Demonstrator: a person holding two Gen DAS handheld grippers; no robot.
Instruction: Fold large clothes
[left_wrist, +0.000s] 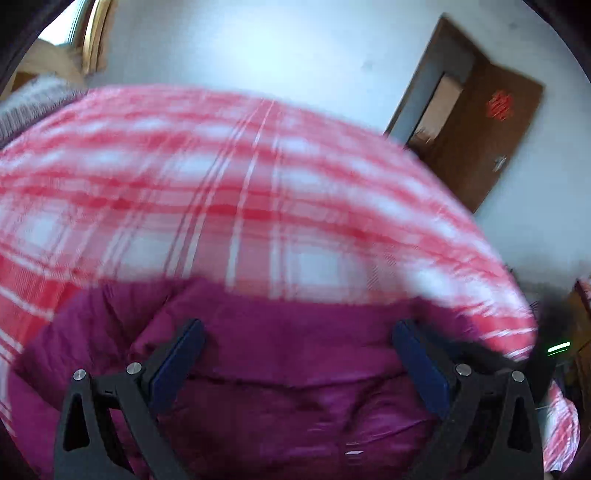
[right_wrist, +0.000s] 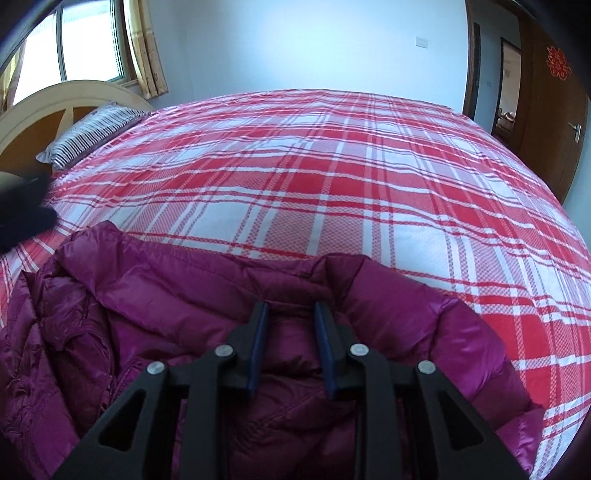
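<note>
A magenta puffer jacket (right_wrist: 177, 295) lies on a bed with a red and white plaid sheet (right_wrist: 332, 177), at the near edge. My right gripper (right_wrist: 291, 314) sits over the jacket with its fingers narrowed around a raised fold of the fabric. In the left wrist view, which is blurred by motion, the jacket (left_wrist: 288, 343) fills the lower half and my left gripper (left_wrist: 299, 328) is wide open just above it, holding nothing. The other gripper shows as a dark blur at the left edge of the right wrist view (right_wrist: 22, 210).
A striped pillow (right_wrist: 92, 129) and a cream headboard (right_wrist: 55, 99) are at the far left, under a window with yellow curtains (right_wrist: 144, 55). A brown door (right_wrist: 550, 110) stands open at the right. The plaid sheet (left_wrist: 221, 184) stretches far beyond the jacket.
</note>
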